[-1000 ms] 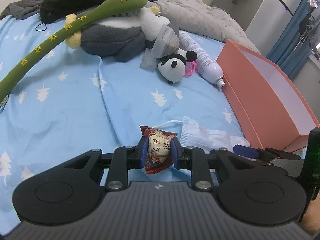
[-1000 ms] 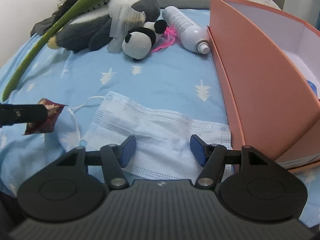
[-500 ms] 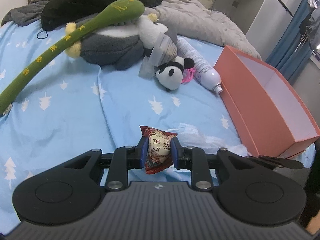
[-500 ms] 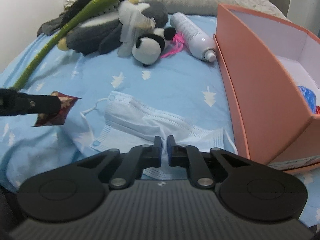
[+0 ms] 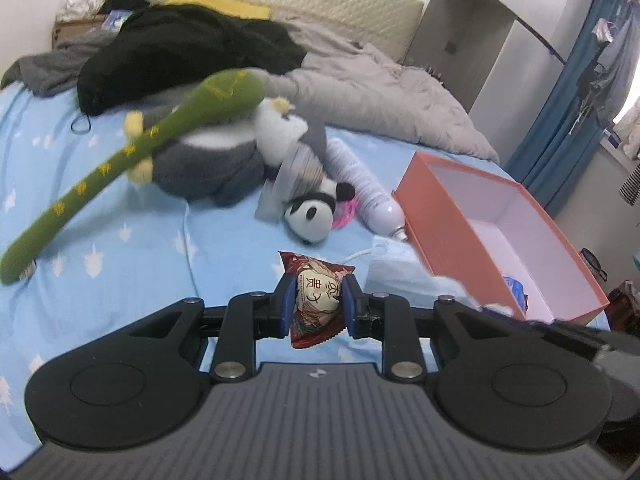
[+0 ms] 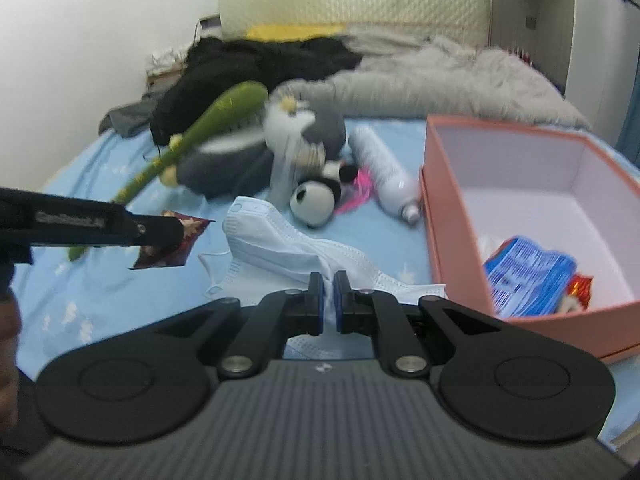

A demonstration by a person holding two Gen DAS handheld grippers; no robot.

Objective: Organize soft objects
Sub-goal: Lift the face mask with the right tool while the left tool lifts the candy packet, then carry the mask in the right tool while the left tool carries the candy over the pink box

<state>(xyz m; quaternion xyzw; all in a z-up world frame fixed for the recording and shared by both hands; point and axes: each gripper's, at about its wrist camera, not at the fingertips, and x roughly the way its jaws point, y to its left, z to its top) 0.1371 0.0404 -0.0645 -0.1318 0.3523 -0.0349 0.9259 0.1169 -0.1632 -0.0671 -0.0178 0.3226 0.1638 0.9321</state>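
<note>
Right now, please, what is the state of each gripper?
Left gripper: closed on the red snack packet.
Right gripper: just closed, now pinching the face mask.

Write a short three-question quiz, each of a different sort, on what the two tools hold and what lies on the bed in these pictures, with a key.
1. True or false: the left tool is shut on a red snack packet.
2. Multiple choice: what is pinched in the right tool? A) the panda plush B) the face mask C) the spray bottle
3. Fill in: the blue packet lies inside the ____ box.

Key
1. True; its pads press the packet's sides.
2. B; the face mask is bunched between the shut pads, while the panda plush and spray bottle lie on the bed sheet.
3. Pink.
</note>
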